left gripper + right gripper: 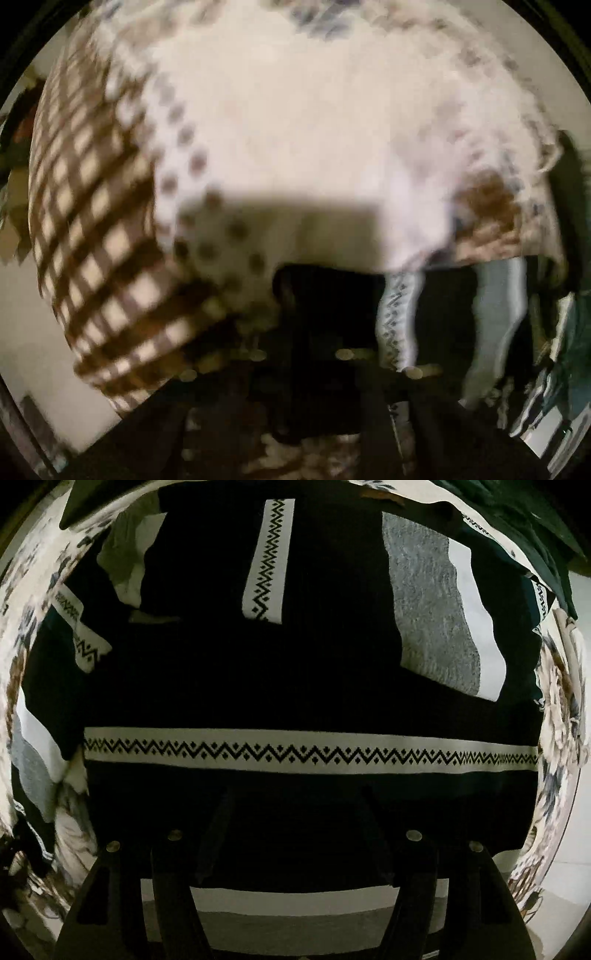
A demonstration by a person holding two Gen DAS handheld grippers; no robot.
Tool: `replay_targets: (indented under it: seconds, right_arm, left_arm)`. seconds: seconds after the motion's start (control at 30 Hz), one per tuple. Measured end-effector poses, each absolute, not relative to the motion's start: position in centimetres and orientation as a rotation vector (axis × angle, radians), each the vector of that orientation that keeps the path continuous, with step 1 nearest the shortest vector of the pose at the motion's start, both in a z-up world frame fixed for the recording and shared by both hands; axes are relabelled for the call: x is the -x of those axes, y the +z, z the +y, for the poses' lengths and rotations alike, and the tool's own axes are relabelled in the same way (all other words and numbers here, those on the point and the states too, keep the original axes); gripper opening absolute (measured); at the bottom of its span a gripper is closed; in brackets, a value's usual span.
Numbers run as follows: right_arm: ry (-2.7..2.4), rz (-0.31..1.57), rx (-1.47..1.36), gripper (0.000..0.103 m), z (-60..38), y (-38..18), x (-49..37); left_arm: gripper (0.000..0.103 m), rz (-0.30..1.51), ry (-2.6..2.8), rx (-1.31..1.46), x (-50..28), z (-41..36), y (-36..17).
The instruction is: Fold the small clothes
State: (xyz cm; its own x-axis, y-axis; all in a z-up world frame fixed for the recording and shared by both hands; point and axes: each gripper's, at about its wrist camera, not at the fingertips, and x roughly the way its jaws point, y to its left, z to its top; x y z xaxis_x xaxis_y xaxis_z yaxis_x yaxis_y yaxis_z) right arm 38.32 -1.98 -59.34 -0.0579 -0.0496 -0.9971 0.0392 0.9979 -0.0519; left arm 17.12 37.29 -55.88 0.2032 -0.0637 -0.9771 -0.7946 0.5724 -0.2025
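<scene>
A black knit garment (314,679) with white zigzag-patterned bands (310,751) and a grey panel (428,602) fills the right wrist view, lying flat. My right gripper (295,834) is low over it; its dark fingers (218,834) stand apart above the black cloth. In the blurred left wrist view, part of the same black garment (332,306) with a zigzag band (397,317) lies at the bottom. My left gripper (299,369) is dark and smeared against it; its jaws cannot be made out.
A white cloth with dark dots (295,129) and a brown-and-cream checked cloth (92,229) cover the surface in the left wrist view. A floral-printed cover (557,709) borders the garment. Dark green clothing (535,524) lies at top right.
</scene>
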Motion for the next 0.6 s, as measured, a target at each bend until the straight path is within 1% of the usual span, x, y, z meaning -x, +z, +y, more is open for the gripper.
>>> replay_targets:
  seconds: [0.07,0.17,0.3,0.4,0.43,0.47,0.5,0.53,0.57,0.6]
  right_arm:
    - [-0.084,1.623,0.002,0.069,-2.6,-59.0,-37.9]
    - [-0.089,1.614,-0.009,0.069,-3.2,-58.6,-37.5]
    - [-0.085,1.595,-0.013,0.069,-4.0,-57.7,-37.3]
    - [-0.09,1.573,0.001,0.069,-4.5,-56.9,-37.4]
    - [-0.1,1.564,0.009,0.069,-4.7,-56.7,-37.5]
    - [-0.117,1.55,0.017,0.069,-5.0,-56.5,-37.5]
    - [-0.138,1.533,0.023,0.069,-5.5,-56.1,-37.5]
    - [-0.155,1.518,0.024,0.073,-6.0,-55.8,-37.5]
    - [-0.167,1.506,0.014,0.078,-6.5,-55.5,-37.5]
    - [-0.176,1.494,-0.008,0.085,-6.8,-55.4,-37.7]
  left_arm:
    - [0.004,1.191,0.595,0.862,-17.0,38.4,-53.9]
    - [0.004,1.129,0.597,0.842,-18.3,40.9,-52.0]
    - [0.004,1.087,0.601,0.835,-20.2,44.4,-52.2]
    - [0.005,1.097,0.573,0.863,-22.0,46.4,-53.9]
    - [0.008,1.11,0.549,0.898,-22.1,46.9,-54.6]
    - [0.009,1.121,0.533,0.945,-22.1,47.2,-55.4]
    - [0.011,1.127,0.51,0.997,-21.8,47.3,-56.1]
    - [0.024,1.131,0.495,1.039,-21.4,47.3,-56.6]
    - [0.04,1.133,0.484,1.086,-20.8,47.1,-57.2]
    - [0.047,1.111,0.466,1.131,-19.9,46.8,-57.5]
